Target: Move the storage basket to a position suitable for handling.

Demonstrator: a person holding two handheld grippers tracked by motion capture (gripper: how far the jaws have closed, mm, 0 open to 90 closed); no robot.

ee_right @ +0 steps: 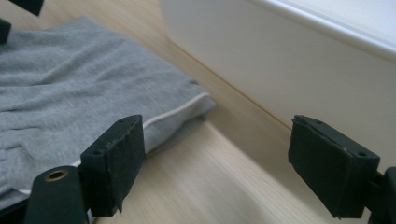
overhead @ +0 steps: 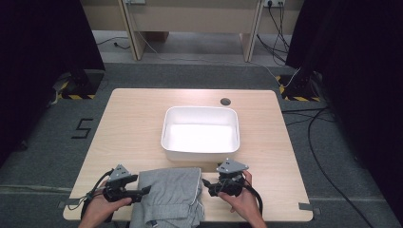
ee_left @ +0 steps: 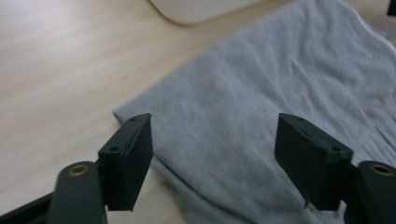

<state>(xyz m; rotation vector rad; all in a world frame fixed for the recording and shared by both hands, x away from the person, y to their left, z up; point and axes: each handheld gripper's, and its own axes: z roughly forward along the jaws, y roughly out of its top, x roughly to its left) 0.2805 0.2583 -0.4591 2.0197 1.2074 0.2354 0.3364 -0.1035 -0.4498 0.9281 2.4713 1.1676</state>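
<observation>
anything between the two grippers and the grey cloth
Nothing visible. The left gripper and right gripper flank the grey cloth, jaws open, with bare table between them.

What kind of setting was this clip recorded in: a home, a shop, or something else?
Most likely a lab or recording studio rather than a home. The wooden table stands on grey carpet between dark curtains, with hazard-striped stand bases at its far corners and loose cables across the floor.

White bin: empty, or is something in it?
Empty. The high view shows the white bin with a bare white floor inside; the folded grey garment lies on the table in front of it, outside.
</observation>
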